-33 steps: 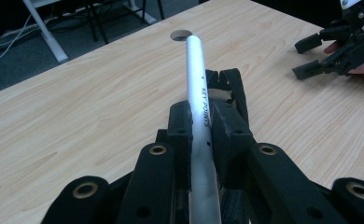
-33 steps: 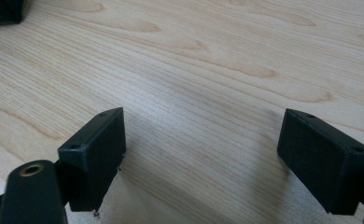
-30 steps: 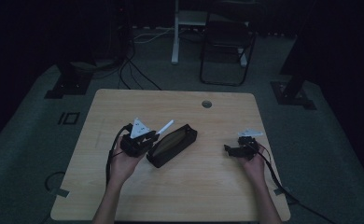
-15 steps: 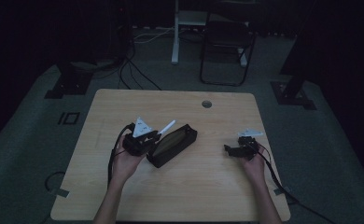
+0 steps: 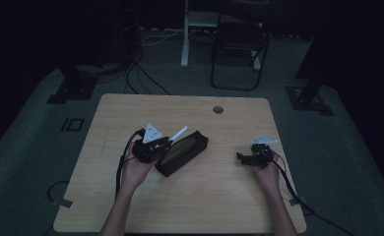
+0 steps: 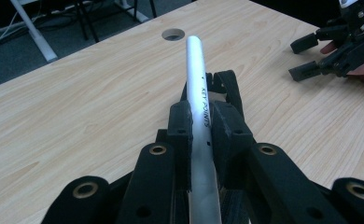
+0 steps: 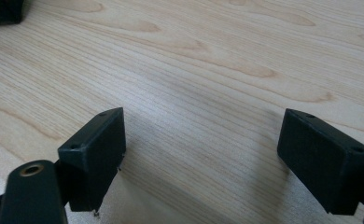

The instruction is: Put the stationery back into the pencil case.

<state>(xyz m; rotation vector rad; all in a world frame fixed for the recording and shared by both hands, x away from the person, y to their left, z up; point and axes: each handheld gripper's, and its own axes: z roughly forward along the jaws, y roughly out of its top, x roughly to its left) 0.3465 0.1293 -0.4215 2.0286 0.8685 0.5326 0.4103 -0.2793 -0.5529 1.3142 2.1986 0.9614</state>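
My left gripper [image 6: 203,122] is shut on a silver-white pen [image 6: 195,65] with black lettering along its barrel. The pen points forward, out past the jaws and over the table. In the high view the left gripper [image 5: 164,144] sits left of centre, and the pen [image 5: 178,132] sticks out up and to the right over a long black case [image 5: 185,152] lying slantwise on the wood. My right gripper [image 7: 203,149] is open with bare table between its pads. It rests in a hand near the right edge [image 5: 244,157], and also appears far right in the left gripper view [image 6: 306,58].
The wooden table [image 5: 131,108] has a round cable hole [image 5: 218,109] near its far edge. A corner of the black case [image 7: 0,11] shows at the top left of the right gripper view. On the dark floor behind the table stand a chair [image 5: 239,54] and stands, with cables lying around them.
The left hand has edged slightly to the right with the pen still gripped. The right hand and the case have stayed put.
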